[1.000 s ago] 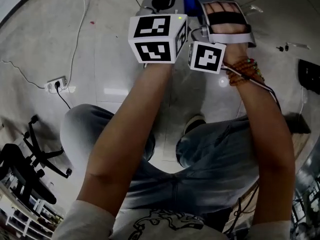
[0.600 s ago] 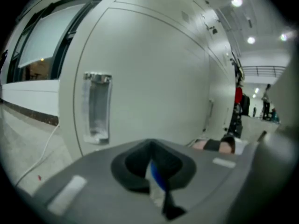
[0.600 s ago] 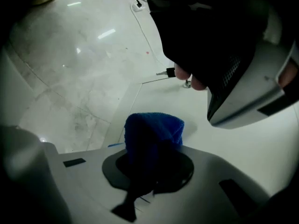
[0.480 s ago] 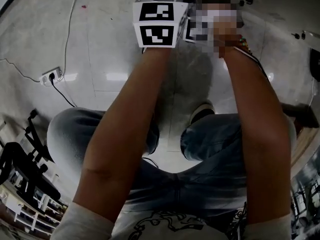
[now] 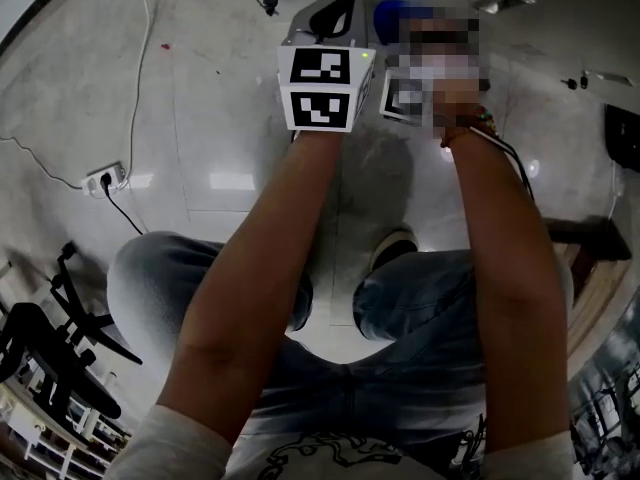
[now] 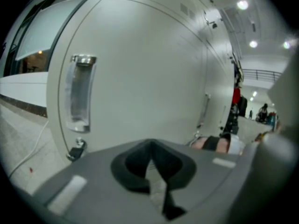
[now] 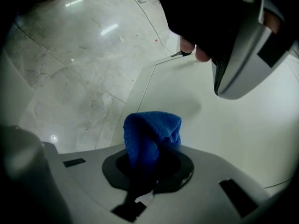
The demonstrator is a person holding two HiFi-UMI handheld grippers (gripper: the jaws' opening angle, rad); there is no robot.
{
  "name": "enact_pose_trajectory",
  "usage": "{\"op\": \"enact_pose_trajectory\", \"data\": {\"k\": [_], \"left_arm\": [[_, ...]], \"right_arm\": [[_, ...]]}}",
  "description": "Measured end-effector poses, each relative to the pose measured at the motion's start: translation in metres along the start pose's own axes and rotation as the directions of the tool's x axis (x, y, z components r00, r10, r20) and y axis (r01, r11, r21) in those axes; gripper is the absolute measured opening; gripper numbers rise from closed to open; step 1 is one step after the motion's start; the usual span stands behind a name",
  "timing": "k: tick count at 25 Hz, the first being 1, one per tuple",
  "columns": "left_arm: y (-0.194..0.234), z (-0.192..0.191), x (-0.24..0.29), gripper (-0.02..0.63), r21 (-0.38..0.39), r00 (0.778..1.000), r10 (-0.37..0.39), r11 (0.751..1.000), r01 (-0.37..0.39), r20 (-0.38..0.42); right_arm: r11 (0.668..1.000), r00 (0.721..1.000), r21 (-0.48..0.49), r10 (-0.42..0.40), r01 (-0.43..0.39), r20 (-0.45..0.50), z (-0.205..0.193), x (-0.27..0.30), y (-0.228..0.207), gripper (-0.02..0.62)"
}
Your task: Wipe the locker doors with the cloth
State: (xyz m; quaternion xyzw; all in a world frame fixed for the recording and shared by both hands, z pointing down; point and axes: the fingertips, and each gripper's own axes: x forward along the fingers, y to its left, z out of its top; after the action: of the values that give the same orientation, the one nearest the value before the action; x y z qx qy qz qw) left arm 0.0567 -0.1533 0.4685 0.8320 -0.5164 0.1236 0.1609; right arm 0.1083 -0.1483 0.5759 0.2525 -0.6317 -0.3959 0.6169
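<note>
Head view: both forearms reach forward and down. The left gripper (image 5: pixel 332 23) and right gripper (image 5: pixel 402 94) sit side by side near the top of the frame, their marker cubes almost touching. A mosaic patch covers most of the right gripper, and only a blue scrap of cloth (image 5: pixel 387 13) shows beyond it. Neither gripper's fingers can be read from this angle.

Left gripper view fills the gap. The left gripper (image 6: pixel 152 171) has its fingers clenched together with nothing between them. Ahead is a pale locker door (image 6: pixel 140 78) with a clear upright handle (image 6: pixel 80 93) and a small lock (image 6: pixel 76 150) below the handle. A second handle (image 6: pixel 204 110) shows further along the row. The strapped right hand (image 6: pixel 219 143) is at the lower right.

Right gripper view: the right gripper (image 7: pixel 148 166) has its fingers grasping the cloth (image 7: pixel 152 132), which stands up from the grip in a folded blue hump. A pale door panel (image 7: pixel 224 134) lies just behind it. Whether cloth and door touch cannot be told. The left gripper's housing (image 7: pixel 243 45) hangs across the upper right and blocks the view further along the door.

Around, head view only:
- grey marbled floor (image 5: pixel 200 88)
- power strip (image 5: pixel 108 177) with a cable (image 5: pixel 143 58), at left
- black office chair (image 5: pixel 50 348), lower left
- jeans (image 5: pixel 420 308) and one shoe (image 5: pixel 393 249), below the arms
- beaded bracelet (image 5: pixel 470 126) on the right wrist

A distant figure in red (image 6: pixel 237 96) down the corridor shows only in the left gripper view.
</note>
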Motion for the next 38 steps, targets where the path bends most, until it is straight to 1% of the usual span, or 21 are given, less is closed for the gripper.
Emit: {"op": "enact_pose_trajectory", "data": {"k": [4, 5, 7, 12, 15, 17, 19, 23, 25, 28, 30, 32, 33, 34, 35, 36, 37, 38], "left_arm": [[-0.006, 0.020, -0.007, 0.002, 0.006, 1.000, -0.012, 1.000, 0.012, 0.003], [-0.007, 0.026, -0.011, 0.002, 0.012, 1.000, -0.013, 1.000, 0.013, 0.005], [-0.006, 0.039, -0.021, 0.002, 0.024, 1.000, -0.012, 1.000, 0.012, 0.014], [-0.001, 0.065, -0.055, 0.002, 0.013, 1.000, 0.012, 1.000, -0.013, 0.010], [-0.001, 0.096, -0.067, 0.002, 0.015, 0.999, 0.010, 1.000, -0.011, 0.045], [-0.003, 0.118, -0.074, 0.002, 0.021, 0.997, -0.003, 1.000, 0.002, 0.074], [-0.006, 0.137, -0.080, 0.002, 0.026, 0.995, -0.019, 1.000, 0.016, 0.094], [-0.012, 0.169, -0.093, 0.002, -0.005, 0.993, -0.041, 0.999, 0.042, 0.113], [-0.019, 0.185, -0.099, 0.002, -0.003, 0.988, -0.062, 0.998, 0.063, 0.139], [-0.027, 0.199, -0.103, 0.002, 0.033, 0.981, -0.091, 0.996, 0.086, 0.169], [-0.028, 0.203, -0.104, 0.002, 0.064, 0.979, -0.104, 0.994, 0.094, 0.174], [-0.029, 0.206, -0.104, 0.002, 0.085, 0.977, -0.120, 0.991, 0.106, 0.176], [-0.029, 0.208, -0.104, 0.002, 0.092, 0.975, -0.127, 0.989, 0.112, 0.180], [-0.028, 0.211, -0.104, 0.002, 0.098, 0.974, -0.133, 0.988, 0.116, 0.185], [-0.028, 0.213, -0.105, 0.002, 0.105, 0.972, -0.136, 0.988, 0.117, 0.191], [-0.027, 0.215, -0.106, 0.002, 0.112, 0.971, -0.138, 0.987, 0.118, 0.195], [-0.026, 0.216, -0.107, 0.002, 0.115, 0.970, -0.140, 0.986, 0.119, 0.197], [-0.025, 0.216, -0.107, 0.002, 0.110, 0.970, -0.142, 0.986, 0.122, 0.198]], "right_arm": [[1.000, 1.000, -0.016, -0.001, 0.001, -0.017, -0.003, -0.011, -0.017, 0.046], [1.000, 1.000, -0.001, 0.001, -0.001, -0.009, -0.002, -0.017, -0.023, 0.046], [0.999, 1.000, 0.032, -0.001, 0.001, 0.014, 0.000, -0.032, -0.042, 0.046], [0.999, 0.999, 0.010, -0.033, 0.033, 0.042, -0.001, -0.080, -0.097, 0.046], [0.995, 0.994, 0.015, -0.096, 0.095, 0.049, -0.003, -0.108, -0.140, 0.046], [0.987, 0.987, 0.034, -0.156, 0.155, 0.049, -0.004, -0.128, -0.172, 0.046], [0.974, 0.974, 0.049, -0.222, 0.220, 0.046, -0.007, -0.148, -0.204, 0.046], [0.941, 0.942, 0.092, -0.332, 0.326, 0.050, -0.011, -0.188, -0.261, 0.046], [0.927, 0.930, 0.110, -0.365, 0.359, 0.048, -0.014, -0.200, -0.276, 0.046], [0.914, 0.918, 0.116, -0.395, 0.388, 0.046, -0.014, -0.201, -0.276, 0.046], [0.901, 0.910, 0.165, -0.412, 0.400, 0.045, -0.014, -0.201, -0.275, 0.046], [0.873, 0.907, 0.290, -0.420, 0.392, 0.039, -0.014, -0.203, -0.275, 0.046], [0.847, 0.907, 0.373, -0.420, 0.378, 0.034, -0.014, -0.205, -0.276, 0.046], [0.814, 0.909, 0.460, -0.416, 0.355, 0.033, -0.013, -0.208, -0.276, 0.046], [0.773, 0.913, 0.548, -0.406, 0.321, 0.038, -0.010, -0.211, -0.276, 0.046], [0.723, 0.919, 0.635, -0.391, 0.272, 0.052, -0.006, -0.213, -0.275, 0.046], [0.665, 0.925, 0.717, -0.372, 0.211, 0.074, -0.002, -0.215, -0.273, 0.046], [0.597, 0.929, 0.790, -0.355, 0.141, 0.103, 0.002, -0.215, -0.271, 0.046]]}}
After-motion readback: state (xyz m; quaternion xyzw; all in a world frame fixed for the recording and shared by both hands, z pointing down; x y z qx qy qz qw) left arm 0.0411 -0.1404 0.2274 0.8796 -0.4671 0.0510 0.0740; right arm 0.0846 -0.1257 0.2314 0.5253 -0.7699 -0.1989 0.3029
